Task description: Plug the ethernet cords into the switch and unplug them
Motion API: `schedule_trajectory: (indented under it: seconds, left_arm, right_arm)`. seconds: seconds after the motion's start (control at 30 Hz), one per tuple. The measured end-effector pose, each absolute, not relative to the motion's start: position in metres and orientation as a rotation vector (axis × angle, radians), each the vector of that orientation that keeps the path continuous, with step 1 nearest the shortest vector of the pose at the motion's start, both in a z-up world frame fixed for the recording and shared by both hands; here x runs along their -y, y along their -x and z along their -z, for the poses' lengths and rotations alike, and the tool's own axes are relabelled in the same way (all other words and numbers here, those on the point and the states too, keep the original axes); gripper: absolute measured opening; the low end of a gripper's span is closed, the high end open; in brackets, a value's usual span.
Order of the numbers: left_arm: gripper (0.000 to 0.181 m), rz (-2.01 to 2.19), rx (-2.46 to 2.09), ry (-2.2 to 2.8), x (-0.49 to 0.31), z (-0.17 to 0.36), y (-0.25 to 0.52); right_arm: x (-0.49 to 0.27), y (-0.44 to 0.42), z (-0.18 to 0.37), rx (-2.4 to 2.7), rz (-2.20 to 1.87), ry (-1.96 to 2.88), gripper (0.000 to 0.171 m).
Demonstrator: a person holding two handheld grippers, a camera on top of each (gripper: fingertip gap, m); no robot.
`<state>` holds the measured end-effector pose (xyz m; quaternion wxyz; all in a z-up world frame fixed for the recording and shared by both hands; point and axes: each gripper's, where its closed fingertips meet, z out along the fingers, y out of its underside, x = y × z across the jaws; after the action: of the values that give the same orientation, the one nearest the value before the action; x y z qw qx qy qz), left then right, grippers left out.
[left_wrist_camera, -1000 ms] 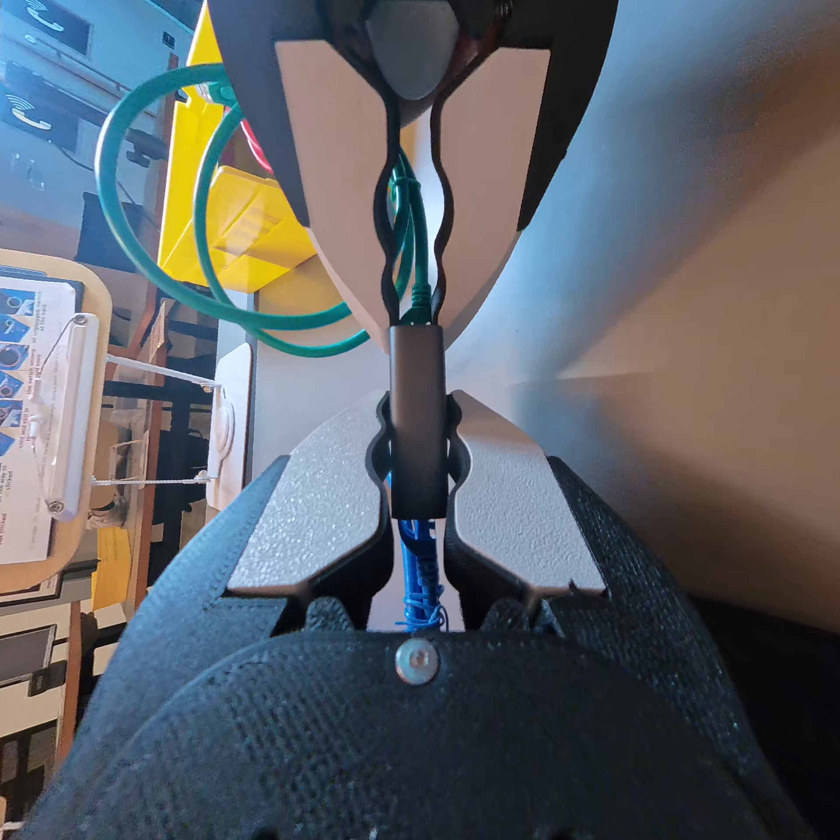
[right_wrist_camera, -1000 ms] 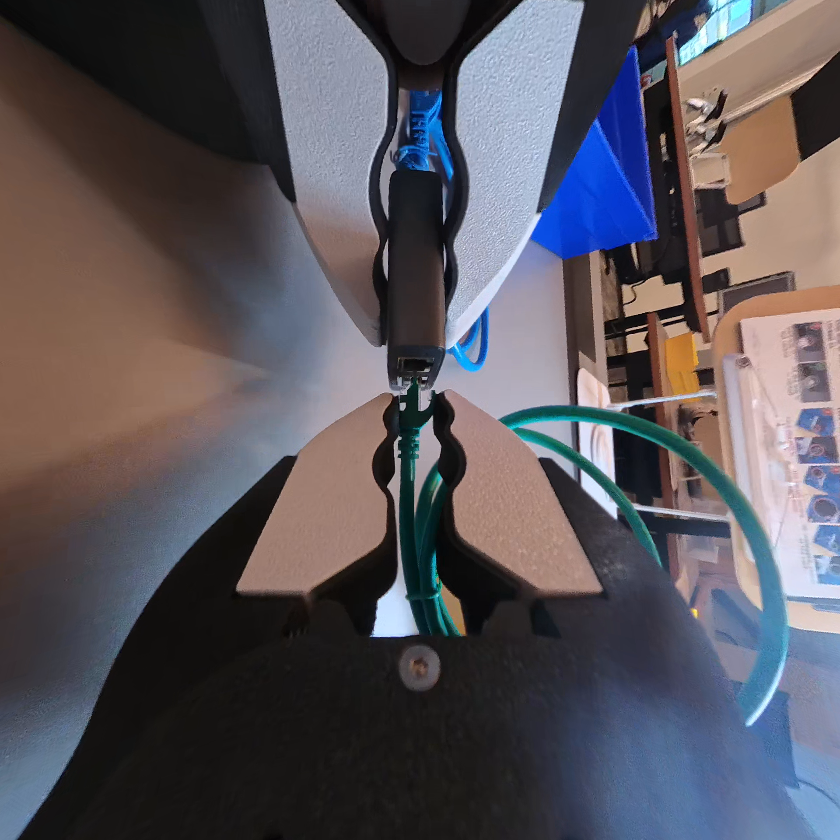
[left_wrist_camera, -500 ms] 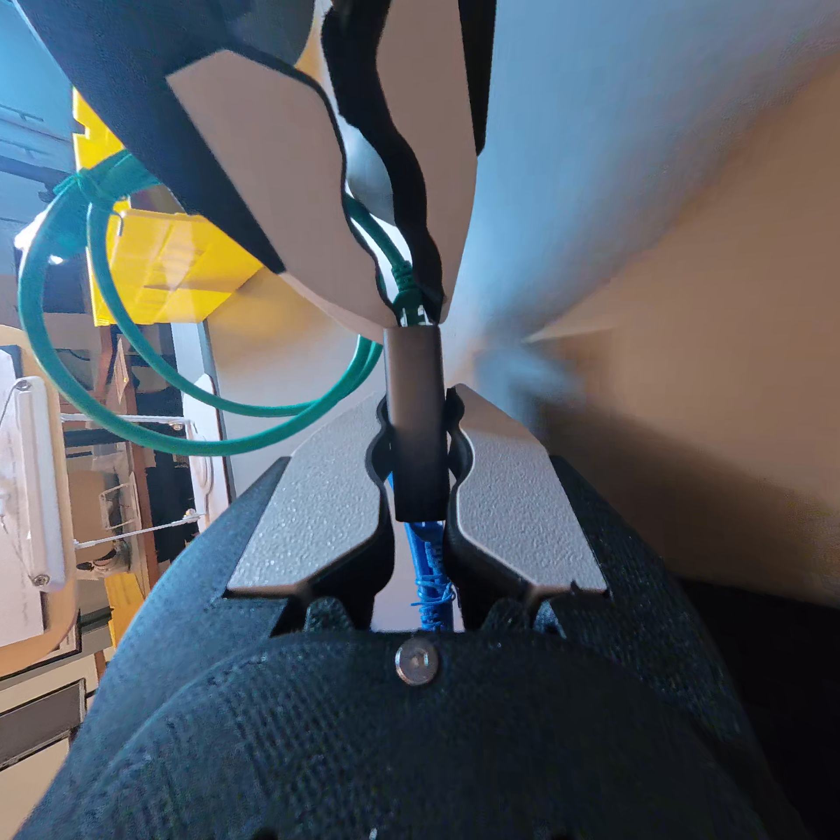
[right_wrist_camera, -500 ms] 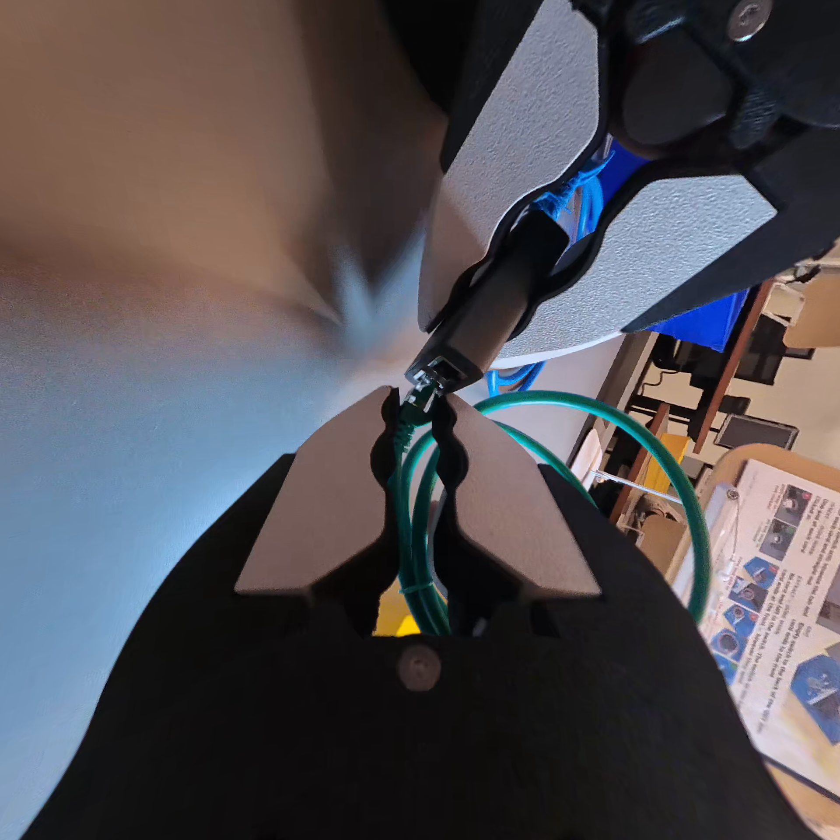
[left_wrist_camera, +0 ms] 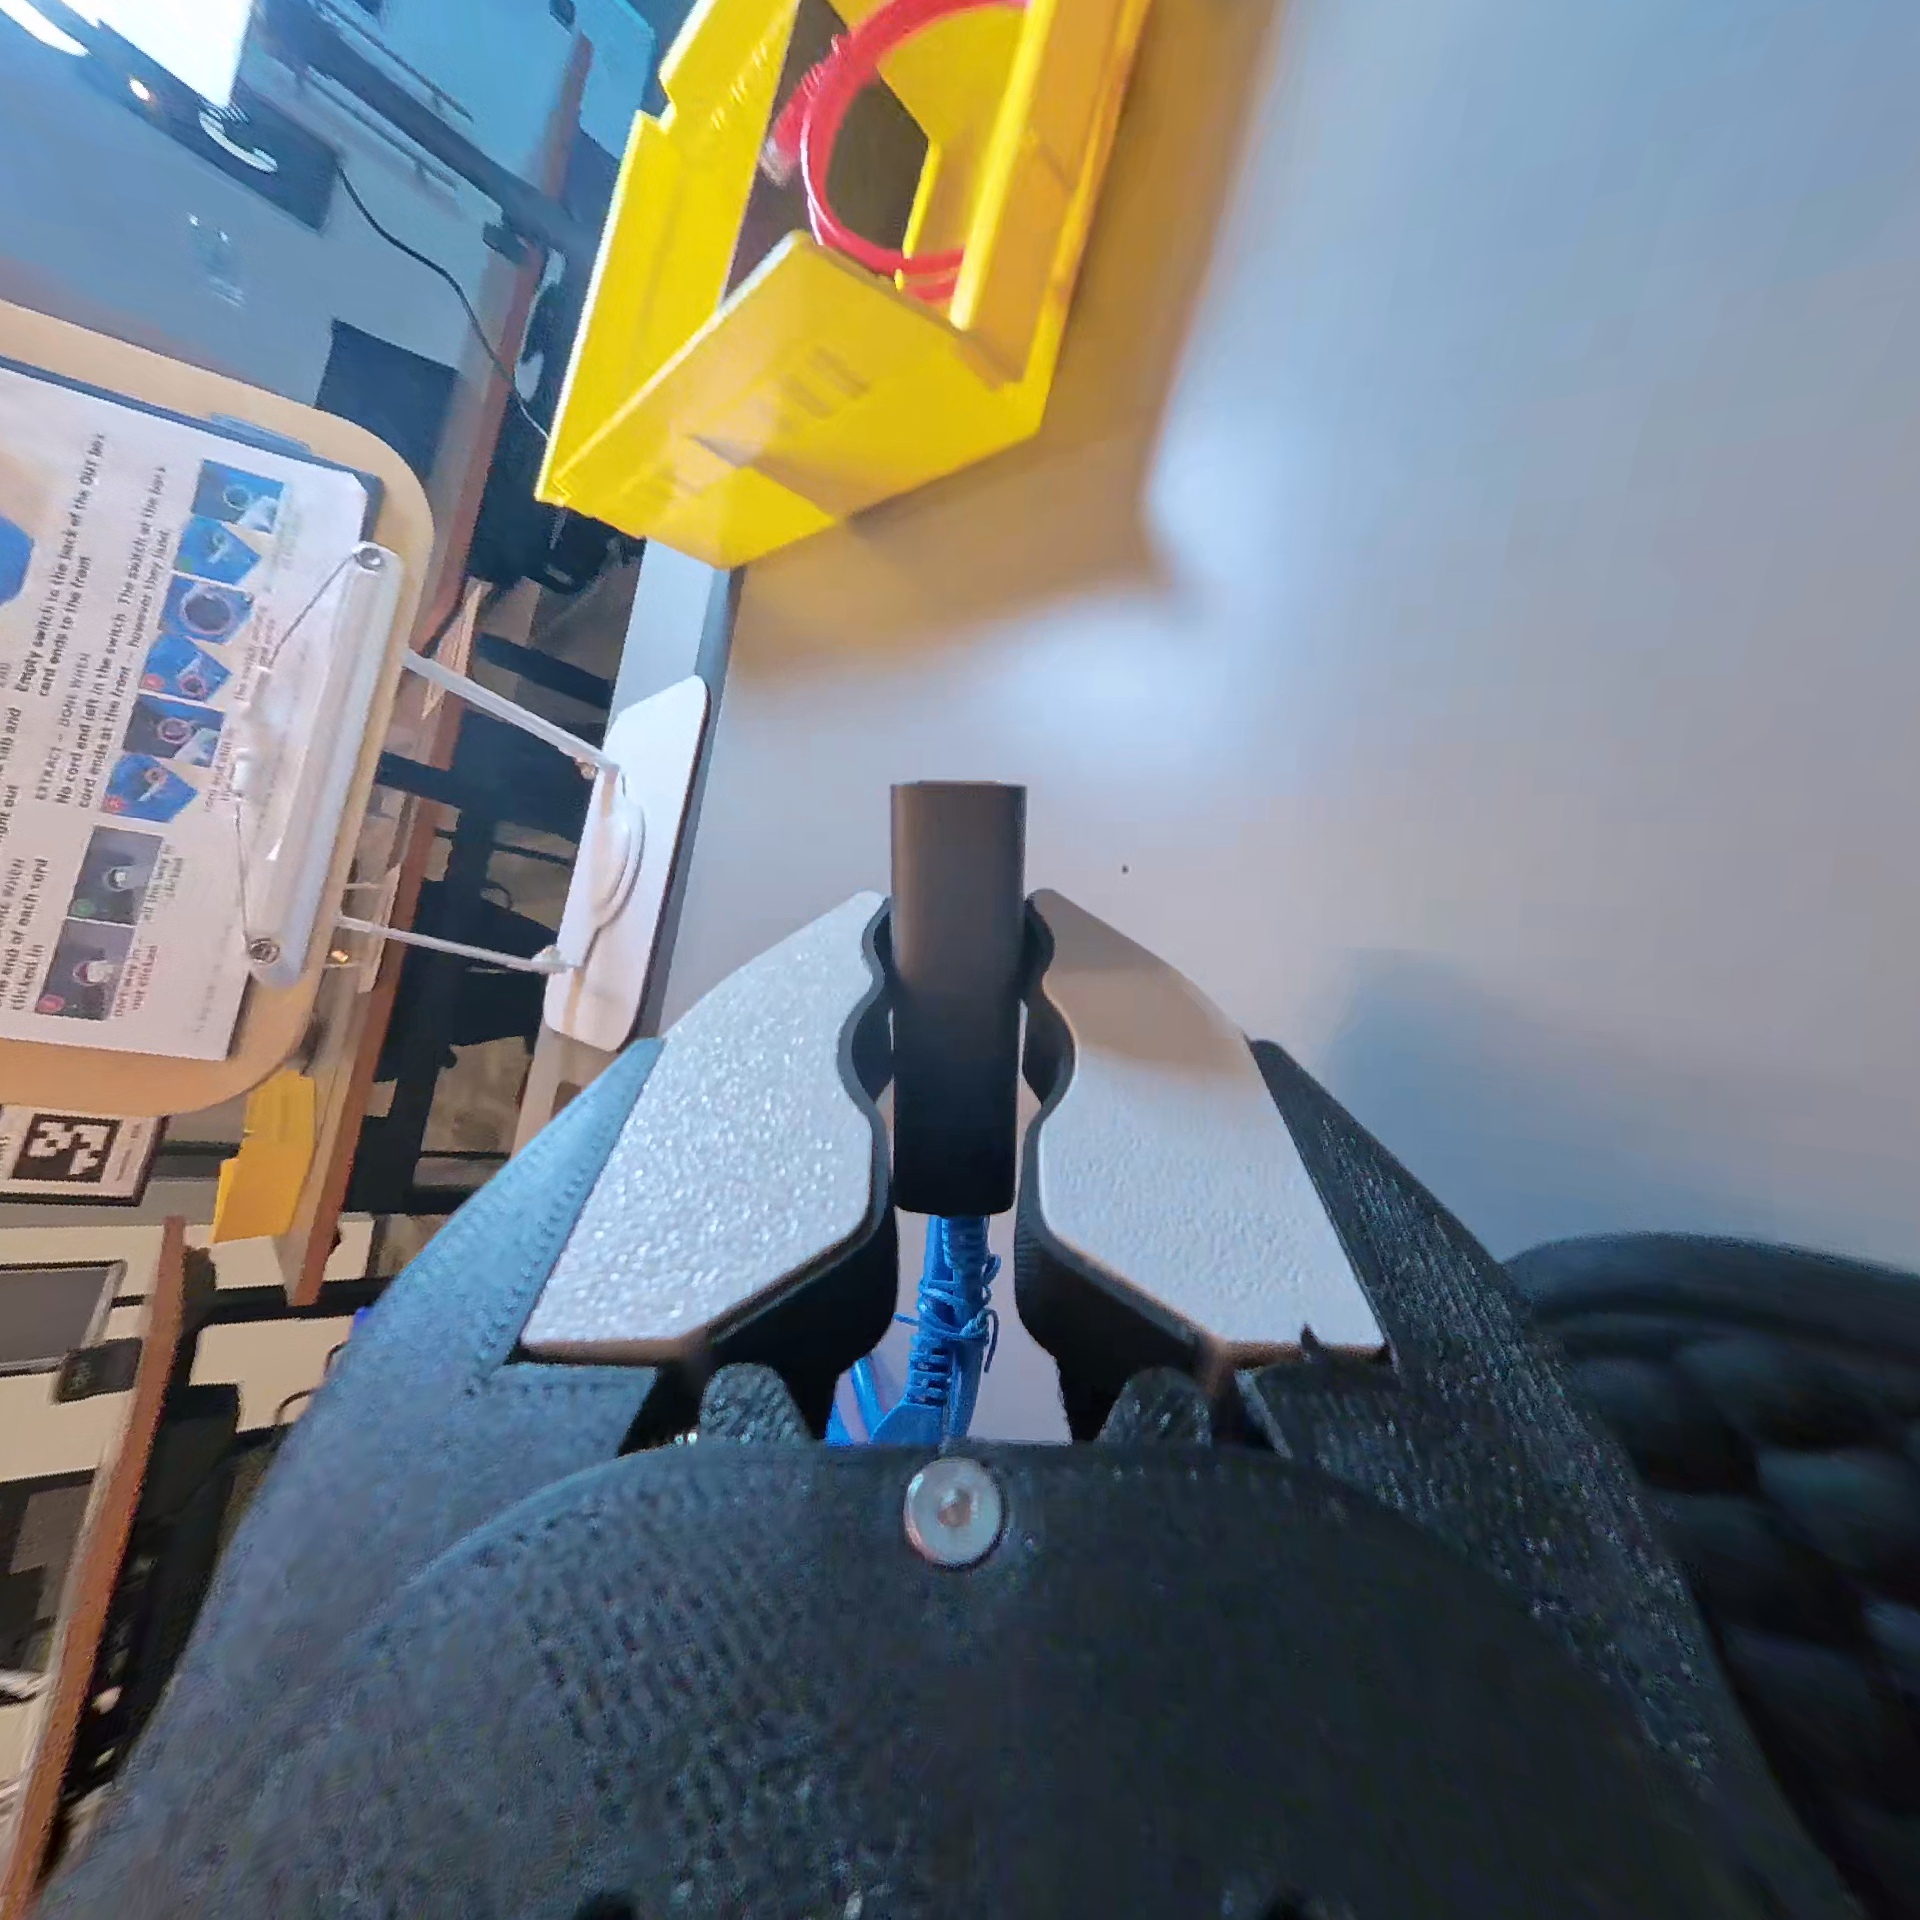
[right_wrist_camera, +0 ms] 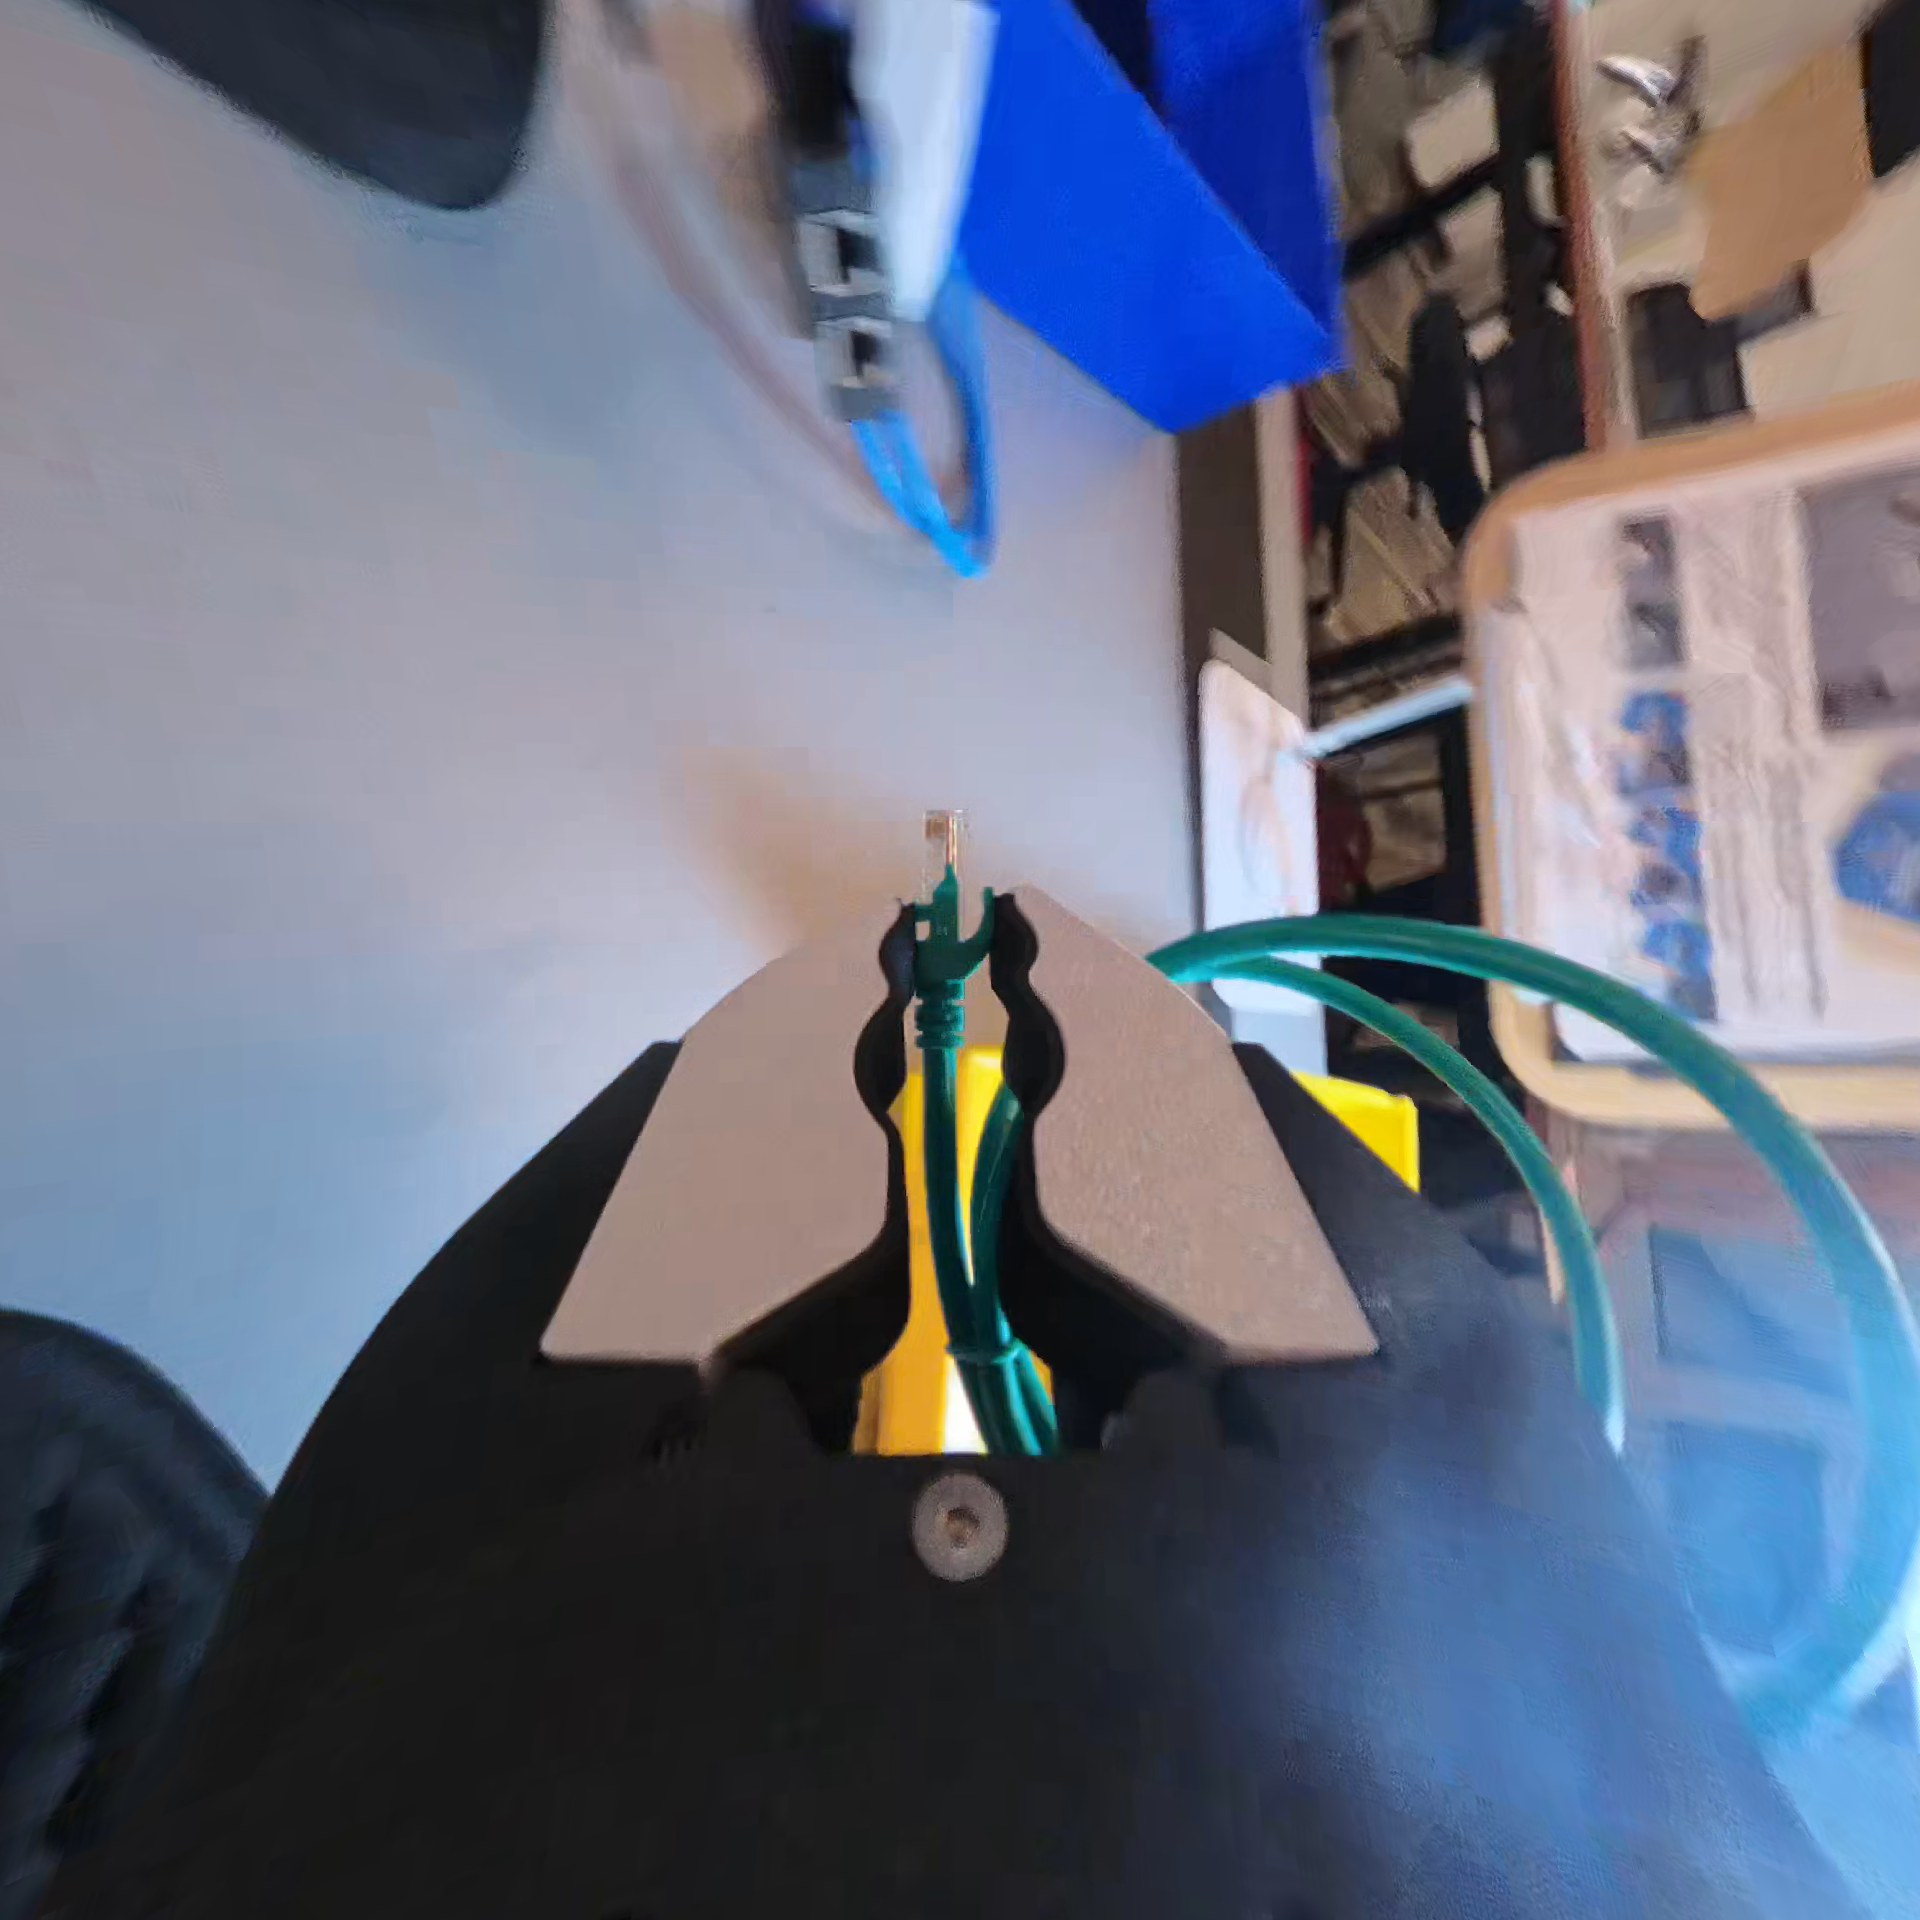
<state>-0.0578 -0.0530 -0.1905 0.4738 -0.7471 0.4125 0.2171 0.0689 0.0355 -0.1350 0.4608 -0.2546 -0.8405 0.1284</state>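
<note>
The left tongs (left_wrist_camera: 956,935) are clamped on the switch (left_wrist_camera: 954,997), a narrow dark block that stands between the two fingers and projects past their tips. A blue ethernet cord (left_wrist_camera: 951,1320) enters the switch at its near end, between the finger bases. The right tongs (right_wrist_camera: 951,925) are clamped on the green ethernet cord (right_wrist_camera: 940,1101) just behind its clear plug (right_wrist_camera: 942,847); the plug is free and points forward over the white desk (right_wrist_camera: 416,675). The rest of the green cord loops out to the right. In the right wrist view the switch (right_wrist_camera: 847,301) appears blurred at the top, well apart from the green plug. A yellow bin (left_wrist_camera: 790,364) on the desk holds a red cord (left_wrist_camera: 873,177)
</note>
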Motion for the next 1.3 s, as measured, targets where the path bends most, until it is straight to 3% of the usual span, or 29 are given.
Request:
schedule_trajectory:
  seconds: [0.13, 0.23, 0.37, 0.67, 1.0, 1.03, 1.07, 1.1, 1.3]
  left_arm:
    - [0.021, -0.446, -0.963, 1.810, 0.052, 0.191, 0.050]
    - [0.021, -0.456, -0.981, 1.827, 0.051, 0.202, 0.050]
    - [0.021, -0.444, -0.988, 1.828, 0.052, 0.207, 0.046]
    - [0.021, -0.342, -0.929, 1.730, 0.050, 0.191, 0.036]
    - [0.021, 0.305, -0.826, 1.266, 0.091, 0.095, -0.021]
    - [0.021, 0.345, -0.817, 1.239, 0.094, 0.090, -0.022]
    - [0.021, 0.356, -0.810, 1.230, 0.094, 0.088, -0.021]
    - [0.021, 0.346, -0.801, 1.237, 0.093, 0.088, -0.016]
    - [0.025, 0.183, -0.768, 1.514, 0.073, 0.128, 0.031]
  right_arm:
    - [-0.112, -0.066, 0.108, 1.984, -0.235, 0.896, 0.015]
    - [-0.171, -0.055, 0.133, 1.980, -0.136, 1.088, 0.015]
    - [-0.191, -0.038, 0.200, 2.056, -0.251, 1.300, 0.023]
    - [-0.107, -0.019, 0.122, 1.856, -0.688, 1.076, 0.027]
    - [0.008, -0.005, 0.176, 1.958, -0.816, 0.708, 0.053]
    - [0.017, -0.005, 0.177, 1.969, -0.832, 0.657, 0.047]
    - [0.023, -0.008, 0.176, 1.980, -0.819, 0.586, 0.015]
    - [0.026, -0.009, 0.169, 1.953, -0.801, 0.523, 0.003]
    - [-0.021, -0.025, 0.144, 1.960, -0.544, 0.647, 0.002]
